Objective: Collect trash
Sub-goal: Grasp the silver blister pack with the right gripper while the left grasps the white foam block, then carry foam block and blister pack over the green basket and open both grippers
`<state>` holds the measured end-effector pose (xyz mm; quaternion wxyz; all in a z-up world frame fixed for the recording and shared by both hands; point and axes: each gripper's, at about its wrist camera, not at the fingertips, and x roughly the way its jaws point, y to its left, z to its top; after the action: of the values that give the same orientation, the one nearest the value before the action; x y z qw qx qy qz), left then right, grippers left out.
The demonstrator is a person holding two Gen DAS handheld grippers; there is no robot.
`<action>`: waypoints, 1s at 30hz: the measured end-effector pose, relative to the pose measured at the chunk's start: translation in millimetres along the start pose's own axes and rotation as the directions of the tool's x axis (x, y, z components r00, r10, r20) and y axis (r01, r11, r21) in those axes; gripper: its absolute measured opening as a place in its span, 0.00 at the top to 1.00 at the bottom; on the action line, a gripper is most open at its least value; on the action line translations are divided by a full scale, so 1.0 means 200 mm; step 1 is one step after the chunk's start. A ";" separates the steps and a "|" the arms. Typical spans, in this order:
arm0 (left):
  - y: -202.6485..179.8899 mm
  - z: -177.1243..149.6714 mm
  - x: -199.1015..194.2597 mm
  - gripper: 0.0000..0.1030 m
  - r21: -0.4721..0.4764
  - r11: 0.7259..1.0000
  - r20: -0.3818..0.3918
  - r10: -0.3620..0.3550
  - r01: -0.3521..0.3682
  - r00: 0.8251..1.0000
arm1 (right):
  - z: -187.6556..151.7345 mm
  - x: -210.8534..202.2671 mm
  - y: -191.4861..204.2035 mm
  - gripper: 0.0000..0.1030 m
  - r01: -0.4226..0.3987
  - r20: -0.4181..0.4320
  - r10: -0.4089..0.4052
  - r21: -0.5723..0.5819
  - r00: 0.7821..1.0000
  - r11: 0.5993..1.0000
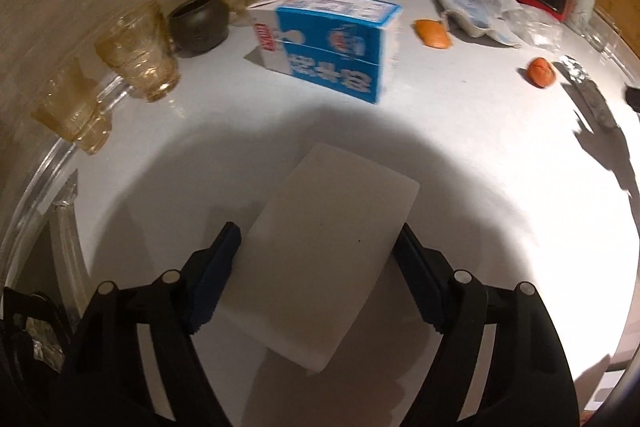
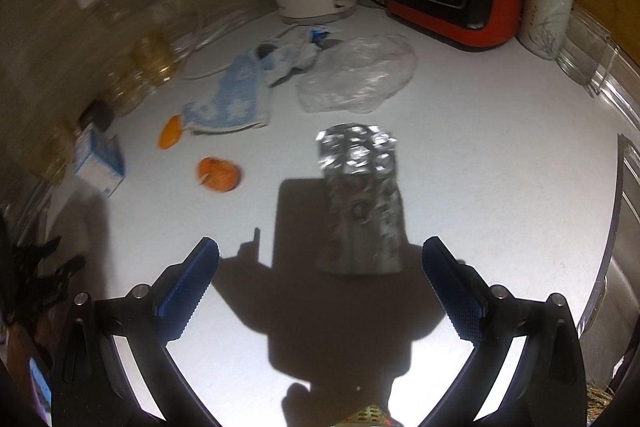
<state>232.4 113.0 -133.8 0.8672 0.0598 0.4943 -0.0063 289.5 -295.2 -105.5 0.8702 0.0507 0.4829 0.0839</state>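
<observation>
The white block [image 1: 326, 239] lies flat on the pale counter [image 1: 500, 187], between the left gripper [image 1: 318, 247] pads; the left pad meets its edge, but a firm hold cannot be told. Beyond the block sits the blue milk carton [image 1: 328, 45], with two orange peels [image 1: 541, 71] to the carton's right. Only the right wrist view shows the foil blister pack [image 2: 360, 195], just ahead of the right gripper [image 2: 320, 271], whose fingers are spread wide and empty, plus the crumpled clear plastic [image 2: 356, 73] beyond.
</observation>
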 end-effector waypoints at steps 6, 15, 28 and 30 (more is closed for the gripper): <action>-0.17 0.01 -0.13 0.27 0.017 0.996 0.039 -0.093 0.092 0.995 | 0.07 0.19 -0.07 0.02 0.056 -0.040 -0.055 0.043 0.998 0.997; -0.47 0.00 -0.30 0.27 0.057 0.966 0.061 -0.257 0.253 0.965 | 0.11 0.32 -0.04 0.27 0.142 -0.048 -0.142 -0.009 0.989 0.990; -0.75 -0.07 -0.47 0.27 0.117 0.939 0.053 -0.330 0.323 0.942 | -0.04 0.06 -0.10 0.51 0.100 -0.002 -0.100 -0.018 0.995 0.995; -0.81 -0.10 -0.50 0.27 0.133 0.934 0.053 -0.341 0.332 0.939 | -0.13 -0.06 -0.13 0.51 0.088 0.009 -0.088 -0.018 0.996 0.996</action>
<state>152.0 -49.6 -73.7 0.8661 0.0267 0.4629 -0.1869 264.6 -323.1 -113.4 0.8754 0.0218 0.4804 0.0494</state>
